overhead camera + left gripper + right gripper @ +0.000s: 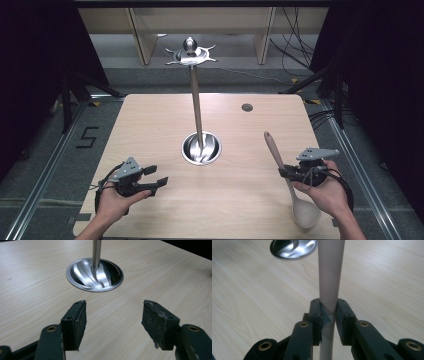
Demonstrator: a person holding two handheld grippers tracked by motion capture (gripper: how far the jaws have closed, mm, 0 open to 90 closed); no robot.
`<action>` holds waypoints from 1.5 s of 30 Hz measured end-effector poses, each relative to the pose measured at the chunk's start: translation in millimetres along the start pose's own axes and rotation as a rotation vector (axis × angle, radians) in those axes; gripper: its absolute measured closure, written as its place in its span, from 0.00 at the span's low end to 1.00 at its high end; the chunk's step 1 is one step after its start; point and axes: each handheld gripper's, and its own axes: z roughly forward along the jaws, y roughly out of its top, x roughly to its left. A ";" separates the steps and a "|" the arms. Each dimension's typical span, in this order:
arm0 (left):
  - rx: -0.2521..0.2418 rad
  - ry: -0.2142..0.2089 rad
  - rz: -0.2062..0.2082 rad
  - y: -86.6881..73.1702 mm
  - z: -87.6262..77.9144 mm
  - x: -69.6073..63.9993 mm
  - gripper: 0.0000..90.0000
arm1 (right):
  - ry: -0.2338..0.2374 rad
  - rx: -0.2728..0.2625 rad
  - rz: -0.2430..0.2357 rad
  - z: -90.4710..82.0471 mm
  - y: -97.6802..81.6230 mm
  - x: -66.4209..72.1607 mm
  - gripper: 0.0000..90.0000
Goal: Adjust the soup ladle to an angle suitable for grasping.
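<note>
Since the right gripper (328,312) has its jaws clamped on the spoon (285,175) partway along the handle, with the bowl end hanging out behind the hand and the long tip sticking out ahead, I'd say the obvious risk is the thing pivoting in the pads. It's a round, smooth handle held at one narrow spot, so any quick swing could let it rotate or slide through. The other worry is the stand (197,107) ahead of those jaws: the pole is thin and tall on a smallish steel base (95,275), so a knock from the handle tip could probably rock it or tip it.

Left gripper (113,323) is just parked with its jaws wide apart and nothing between them, base straight ahead of it, so no help steadying anything from there.

Further out, the bench (150,125) is pale wood laminate, flat and slick-looking, with a small round grommet (247,107) near the far edge. Beyond it there's grey floor, black curtains either side, cables (295,55) trailing at the back, and light wooden frames.
</note>
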 end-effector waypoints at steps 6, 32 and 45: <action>0.002 0.007 0.005 0.1 0.1 -0.1 0.39 | -0.015 -0.149 0.002 -14.8 -6.1 -3.1 0.85; -0.009 0.005 -0.004 1.0 0.2 0.9 0.40 | -0.112 -0.416 0.007 -26.0 7.2 -5.3 0.85; -0.038 -0.021 0.007 9.2 10.3 -1.4 0.40 | -0.106 -0.454 -0.001 -30.7 14.8 0.0 0.85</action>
